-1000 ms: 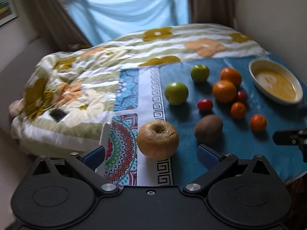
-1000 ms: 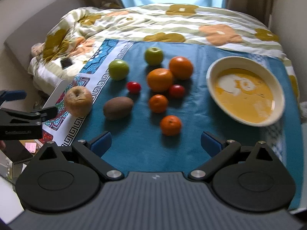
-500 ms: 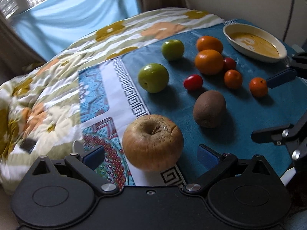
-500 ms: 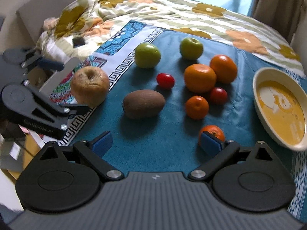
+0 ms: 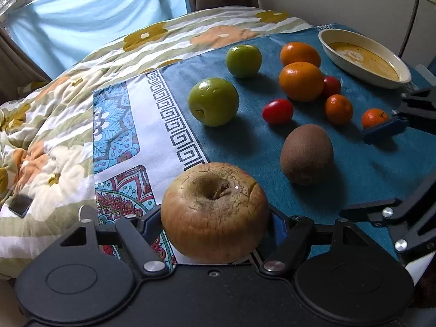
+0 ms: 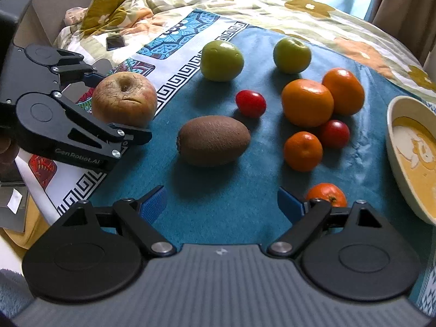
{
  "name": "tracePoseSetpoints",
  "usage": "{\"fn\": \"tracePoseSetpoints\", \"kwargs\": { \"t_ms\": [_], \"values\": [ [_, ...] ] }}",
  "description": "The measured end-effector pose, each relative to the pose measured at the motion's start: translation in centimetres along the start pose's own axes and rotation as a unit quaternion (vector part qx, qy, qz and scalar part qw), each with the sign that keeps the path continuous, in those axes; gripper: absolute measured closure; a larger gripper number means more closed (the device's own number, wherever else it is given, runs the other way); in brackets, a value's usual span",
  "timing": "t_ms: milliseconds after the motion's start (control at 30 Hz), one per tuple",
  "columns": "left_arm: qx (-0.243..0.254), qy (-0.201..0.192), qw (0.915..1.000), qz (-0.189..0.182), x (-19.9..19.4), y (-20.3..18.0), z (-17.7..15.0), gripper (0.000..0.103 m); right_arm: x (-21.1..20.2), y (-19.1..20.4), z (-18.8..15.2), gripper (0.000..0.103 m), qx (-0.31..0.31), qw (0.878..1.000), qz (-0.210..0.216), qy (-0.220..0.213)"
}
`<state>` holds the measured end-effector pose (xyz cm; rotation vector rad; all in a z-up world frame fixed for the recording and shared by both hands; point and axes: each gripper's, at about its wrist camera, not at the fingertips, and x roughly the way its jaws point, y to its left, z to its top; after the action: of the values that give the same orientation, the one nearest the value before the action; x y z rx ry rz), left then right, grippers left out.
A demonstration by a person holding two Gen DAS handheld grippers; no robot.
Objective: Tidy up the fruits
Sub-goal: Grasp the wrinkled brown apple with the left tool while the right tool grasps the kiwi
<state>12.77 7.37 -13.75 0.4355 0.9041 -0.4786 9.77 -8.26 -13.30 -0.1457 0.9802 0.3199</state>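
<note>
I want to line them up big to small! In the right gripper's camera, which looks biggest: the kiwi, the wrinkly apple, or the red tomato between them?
1. Kiwi and wrinkly apple: too alike to rank.
2. Red tomato: clearly smallest.

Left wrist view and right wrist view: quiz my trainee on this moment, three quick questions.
1. Which fruit sits between the left gripper's fingers?
2. True or false: there is fruit in the bowl.
3. How many green apples lie on the blue cloth?
Key: 1. The wrinkled apple; the jaws have just been closing around it. 2. False. 3. Two.
</note>
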Motion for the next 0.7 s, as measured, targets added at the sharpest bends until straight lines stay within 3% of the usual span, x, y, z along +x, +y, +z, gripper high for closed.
{"fn": "tracePoseSetpoints", "kwargs": {
  "t_ms": [633, 700],
  "values": [
    [-0.015, 0.004, 0.9996, 0.025, -1.0, 0.2, -1.5, 0.024, 2.8, 0.5, 2.0, 0.016, -0.036, 0.999, 0.012, -0.034],
    [-0.020, 0.005, 0.9994, 0.027, -1.1, 0.2, -1.6, 0.024, 3.0, 0.5, 2.1, 0.021, -0.038, 0.999, 0.009, -0.036]
  ]
}}
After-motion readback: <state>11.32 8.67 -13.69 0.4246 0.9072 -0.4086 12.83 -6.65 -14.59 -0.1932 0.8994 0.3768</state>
